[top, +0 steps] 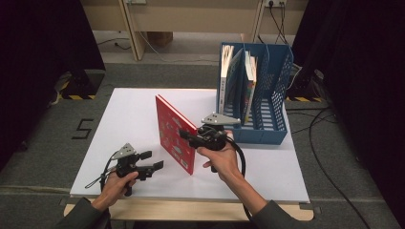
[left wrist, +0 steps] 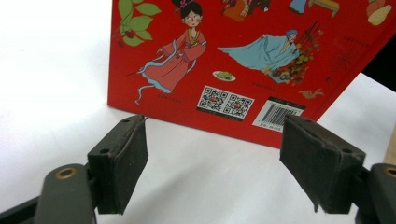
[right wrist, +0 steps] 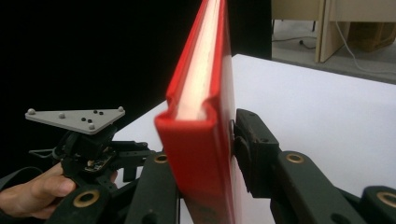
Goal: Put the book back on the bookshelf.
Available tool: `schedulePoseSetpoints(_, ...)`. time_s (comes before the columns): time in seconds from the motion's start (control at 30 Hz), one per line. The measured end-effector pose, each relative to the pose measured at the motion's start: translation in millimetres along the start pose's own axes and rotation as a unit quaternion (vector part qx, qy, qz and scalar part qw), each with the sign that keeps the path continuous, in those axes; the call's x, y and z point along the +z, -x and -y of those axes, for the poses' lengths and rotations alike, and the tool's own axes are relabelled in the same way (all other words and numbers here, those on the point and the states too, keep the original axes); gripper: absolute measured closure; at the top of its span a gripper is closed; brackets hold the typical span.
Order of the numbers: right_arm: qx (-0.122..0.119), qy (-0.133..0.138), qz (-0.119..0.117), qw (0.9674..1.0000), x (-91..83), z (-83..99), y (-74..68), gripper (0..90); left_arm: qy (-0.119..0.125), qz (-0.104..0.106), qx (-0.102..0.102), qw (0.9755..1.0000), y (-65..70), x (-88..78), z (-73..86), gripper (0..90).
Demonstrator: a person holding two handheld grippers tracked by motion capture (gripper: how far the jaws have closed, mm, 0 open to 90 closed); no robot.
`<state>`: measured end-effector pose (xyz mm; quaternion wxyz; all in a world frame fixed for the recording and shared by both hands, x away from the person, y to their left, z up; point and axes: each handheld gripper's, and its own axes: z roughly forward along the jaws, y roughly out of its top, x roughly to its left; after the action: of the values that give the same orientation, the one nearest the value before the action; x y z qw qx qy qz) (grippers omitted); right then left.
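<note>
Dark curtains close in both sides of the room, and from the high view I have the white table [top: 143, 119] with a red book [top: 175, 134] standing on its edge near the middle. My right gripper [top: 187, 135] is clamped on the book's near upper corner, and my left gripper [top: 152, 161] rests low on the table just beside the cover, jaws apart and holding nothing. A blue file rack [top: 267, 95] with a few books in it stands at the far right of the table, which I judge is where this one goes.

Along the left gripper's jaws, I see the back cover [left wrist: 243, 60] upright ahead of the spread pads [left wrist: 122, 163], not touched by them.

Looking along the right gripper [right wrist: 219, 154], the spine end sits squeezed between both jaws, with the left gripper [right wrist: 88, 149] and its hand off to the left.

To do this well I would keep the clamp firm, hold the book vertical, and lift it straight before swinging toward a free slot.

Which rack slot is free is hard to judge, and the book's top is cut off in both gripper views.
</note>
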<state>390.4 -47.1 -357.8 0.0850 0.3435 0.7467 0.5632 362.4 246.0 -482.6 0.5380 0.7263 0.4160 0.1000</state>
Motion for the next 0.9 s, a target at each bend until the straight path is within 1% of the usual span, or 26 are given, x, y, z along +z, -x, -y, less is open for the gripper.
schedulePoseSetpoints(0.07, 0.006, 0.006, 0.0, 1.0, 0.7, 2.3, 2.8, 72.5, -0.001, -0.001, -0.002, 1.0, -0.8, -0.3, -0.1, 22.8)
schedulePoseSetpoints(0.1, 0.016, 0.011, 0.0, 0.9998, 0.7, 2.9, 4.9, 73.1, -0.002, -0.001, -0.004, 1.0, -1.6, -0.3, 0.1, 22.8)
schedulePoseSetpoints(0.17, 0.021, 0.018, 0.006, 0.9996, 0.5, 2.7, 9.1, 74.2, -0.003, -0.002, -0.01, 0.9999, -3.6, -0.2, 0.3, 22.7)
schedulePoseSetpoints(0.27, 0.061, 0.034, 0.0, 0.9976, 0.1, 3.2, 19.8, 75.0, -0.007, -0.004, -0.02, 0.9998, -7.0, -0.7, 0.6, 22.7)
schedulePoseSetpoints(0.33, 0.095, 0.046, -0.004, 0.9944, 0.2, 3.1, 28.6, 74.8, -0.008, -0.003, -0.026, 0.9996, -9.0, -0.6, 1.3, 22.7)
schedulePoseSetpoints(0.37, 0.106, 0.05, -0.007, 0.9931, 0.8, 2.7, 32.3, 74.8, -0.009, -0.004, -0.029, 0.9995, -10.0, -0.7, 1.5, 22.7)
schedulePoseSetpoints(0.4, 0.123, 0.055, -0.01, 0.9909, 1.6, 2.3, 35.4, 74.8, -0.008, -0.004, -0.033, 0.9994, -11.4, -0.8, 1.3, 22.7)
schedulePoseSetpoints(0.47, 0.144, 0.064, -0.015, 0.9875, 3.1, 0.4, 41.9, 74.9, 0.0, -0.007, -0.047, 0.9989, -16.4, -2.8, 0.0, 22.7)
schedulePoseSetpoints(0.5, 0.162, 0.069, -0.019, 0.9842, 3.6, -0.4, 44.8, 74.8, 0.003, -0.008, -0.051, 0.9986, -18.6, -4.0, -0.4, 22.7)
schedulePoseSetpoints(0.53, 0.166, 0.071, -0.019, 0.9833, 3.9, -1.1, 46.8, 74.9, 0.005, -0.011, -0.061, 0.9981, -22.3, -5.7, -0.3, 22.8)
schedulePoseSetpoints(0.57, 0.175, 0.074, -0.021, 0.9815, 3.8, -2.4, 48.2, 74.9, 0.005, -0.013, -0.069, 0.9975, -25.0, -6.7, 0.2, 22.8)
schedulePoseSetpoints(0.63, 0.176, 0.082, -0.024, 0.9807, 2.9, -5.2, 49.4, 74.8, 0.005, -0.013, -0.084, 0.9964, -30.6, -7.8, 1.0, 22.9)
schedulePoseSetpoints(0.7, 0.182, 0.088, -0.027, 0.979, 1.3, -7.5, 51.2, 75.1, 0.007, -0.016, -0.1, 0.9948, -35.5, -8.6, 1.3, 23.1)
schedulePoseSetpoints(0.73, 0.189, 0.09, -0.027, 0.9774, 0.1, -8.7, 52.2, 75.1, 0.008, -0.016, -0.105, 0.9943, -37.1, -8.8, 1.4, 23.2)
schedulePoseSetpoints(0.8, 0.19, 0.088, -0.027, 0.9773, -1.8, -10.1, 53.7, 75.3, 0.011, -0.015, -0.117, 0.993, -40.0, -9.1, 1.7, 23.2)
schedulePoseSetpoints(0.87, 0.197, 0.092, -0.026, 0.9757, -4.0, -11.4, 54.7, 75.1, 0.011, -0.016, -0.124, 0.9921, -41.7, -9.4, 1.8, 23.4)
schedulePoseSetpoints(0.9, 0.195, 0.091, -0.026, 0.9763, -5.7, -12.6, 55.7, 74.9, 0.011, -0.016, -0.126, 0.9918, -42.1, -9.4, 1.9, 23.4)
